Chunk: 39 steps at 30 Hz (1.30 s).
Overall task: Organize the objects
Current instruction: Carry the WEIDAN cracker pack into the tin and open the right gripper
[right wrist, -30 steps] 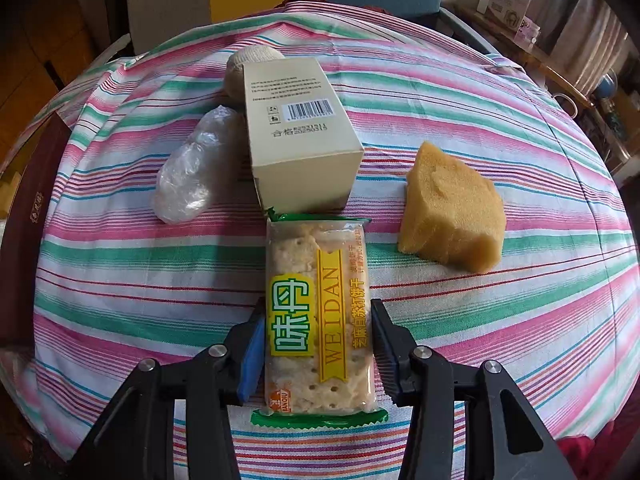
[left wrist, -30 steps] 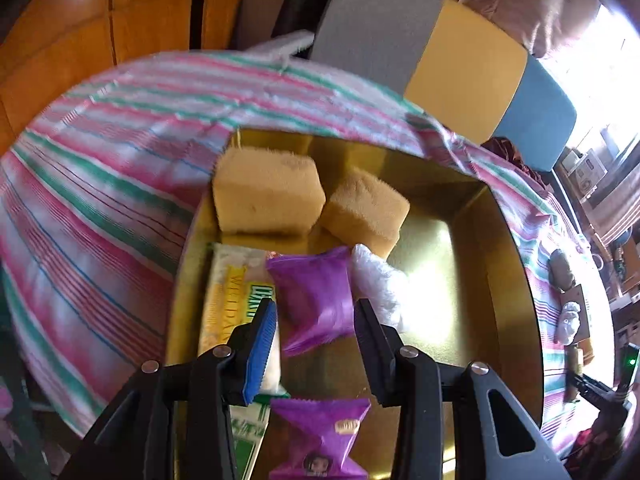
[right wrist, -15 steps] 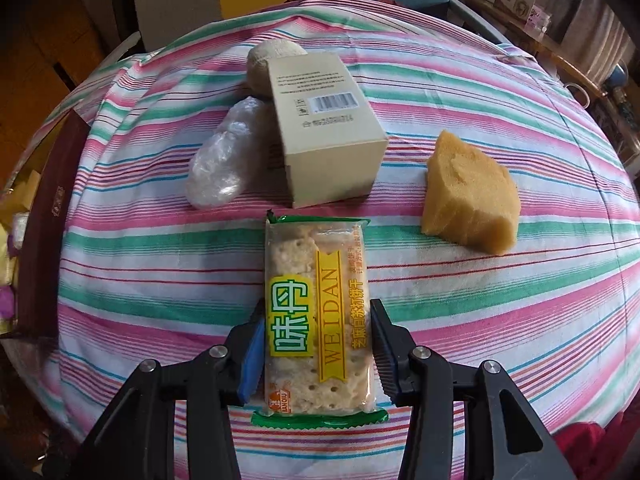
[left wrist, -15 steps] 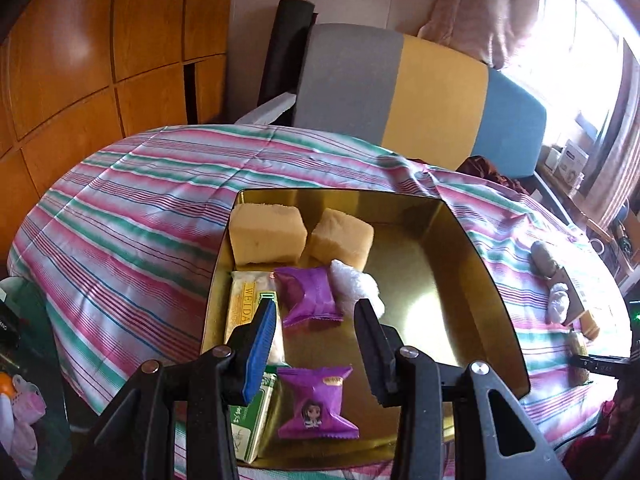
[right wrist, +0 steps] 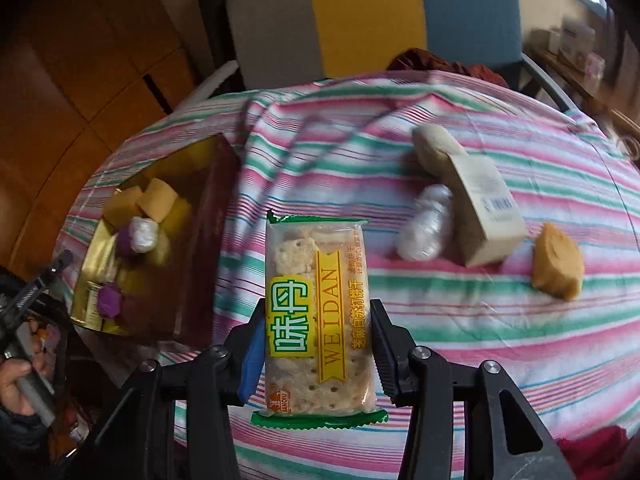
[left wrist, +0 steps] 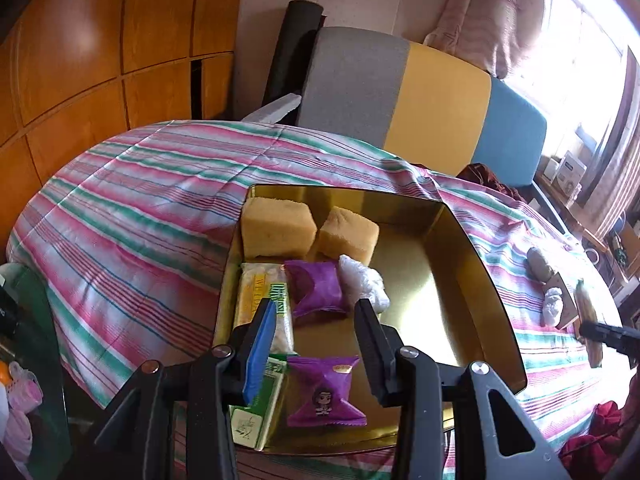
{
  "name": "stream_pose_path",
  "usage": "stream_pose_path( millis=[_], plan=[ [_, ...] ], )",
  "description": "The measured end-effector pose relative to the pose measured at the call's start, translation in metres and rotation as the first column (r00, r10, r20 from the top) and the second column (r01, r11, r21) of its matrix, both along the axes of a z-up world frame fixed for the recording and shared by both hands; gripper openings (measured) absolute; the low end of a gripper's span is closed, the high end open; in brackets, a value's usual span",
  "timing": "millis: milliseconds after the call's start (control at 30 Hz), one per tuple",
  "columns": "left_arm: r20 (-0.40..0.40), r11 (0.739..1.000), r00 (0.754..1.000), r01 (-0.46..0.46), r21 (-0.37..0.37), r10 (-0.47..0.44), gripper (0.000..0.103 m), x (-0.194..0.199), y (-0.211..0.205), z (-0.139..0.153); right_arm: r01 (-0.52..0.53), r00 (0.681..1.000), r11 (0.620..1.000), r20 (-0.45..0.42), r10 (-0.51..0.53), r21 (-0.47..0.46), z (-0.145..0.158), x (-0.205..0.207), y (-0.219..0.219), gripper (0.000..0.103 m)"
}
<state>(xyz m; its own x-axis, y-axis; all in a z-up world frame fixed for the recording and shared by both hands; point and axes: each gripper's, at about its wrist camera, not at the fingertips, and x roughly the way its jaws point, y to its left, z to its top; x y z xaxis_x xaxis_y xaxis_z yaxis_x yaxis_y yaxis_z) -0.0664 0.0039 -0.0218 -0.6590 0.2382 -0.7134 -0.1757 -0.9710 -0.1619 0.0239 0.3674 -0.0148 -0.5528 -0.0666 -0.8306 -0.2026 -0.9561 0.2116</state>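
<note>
A gold tray (left wrist: 472,264) on the striped cloth holds two yellow sponge cakes (left wrist: 276,226), a cracker pack (left wrist: 258,292), two purple packets (left wrist: 316,288), a white wrapped lump (left wrist: 362,280) and a green box (left wrist: 260,404). My left gripper (left wrist: 316,316) hovers above the tray's near end, open, with nothing between its fingers. My right gripper (right wrist: 318,344) is shut on a Weidan cracker pack (right wrist: 316,304), held in the air above the cloth. The tray (right wrist: 208,208) lies to its left.
In the right wrist view a beige box (right wrist: 488,216), a clear-wrapped item (right wrist: 426,232), a round beige object (right wrist: 434,144) and a yellow sponge piece (right wrist: 558,260) lie on the cloth. A grey, yellow and blue chair (left wrist: 400,96) stands behind the table. A hand (right wrist: 16,376) holds the left gripper's handle.
My right gripper has lifted the cracker pack off the cloth and swung left, bringing the tray into view. The left gripper has drawn back and up from the tray.
</note>
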Motion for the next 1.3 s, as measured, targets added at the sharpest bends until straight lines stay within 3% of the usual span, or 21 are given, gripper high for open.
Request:
stream_pose_path(
  millis=[133,267,500,633,733,933,1300],
  plan=[
    [0.001,0.999,0.999,-0.035,0.018,0.035,0.040,0.001,-0.016,0.000,-0.119,0.991,0.993,-0.053,0.119,-0.002,0.021,-0.033,-0.055,0.048],
    [0.010,0.997,0.997,-0.071,0.030,0.071,0.040,0.001,-0.034,-0.002,-0.227,0.973,0.974,-0.050,0.227,0.010,0.022,-0.066,-0.109,0.048],
    [0.019,0.993,0.994,-0.109,0.039,0.108,0.040,0.001,-0.053,-0.007,-0.287,0.956,0.957,0.062,0.285,0.026,-0.019,-0.126,-0.172,0.048],
    [0.023,0.993,0.994,-0.109,0.038,0.108,0.041,0.001,-0.054,-0.010,-0.222,0.962,0.974,0.177,0.209,0.053,-0.057,-0.151,-0.179,0.048],
    [0.016,0.994,0.994,-0.104,0.018,0.104,0.041,0.002,-0.051,-0.012,-0.237,0.946,0.971,0.233,0.224,0.029,-0.079,-0.157,-0.191,0.048],
    [0.002,0.995,0.995,-0.102,-0.002,0.102,0.041,0.004,-0.048,-0.010,-0.332,0.926,0.942,0.172,0.336,-0.054,-0.080,-0.149,-0.216,0.056],
    [-0.005,0.997,0.997,-0.078,-0.013,0.078,0.041,0.010,-0.039,-0.006,-0.284,0.954,0.953,0.071,0.292,-0.111,-0.058,-0.125,-0.183,0.062]
  ],
)
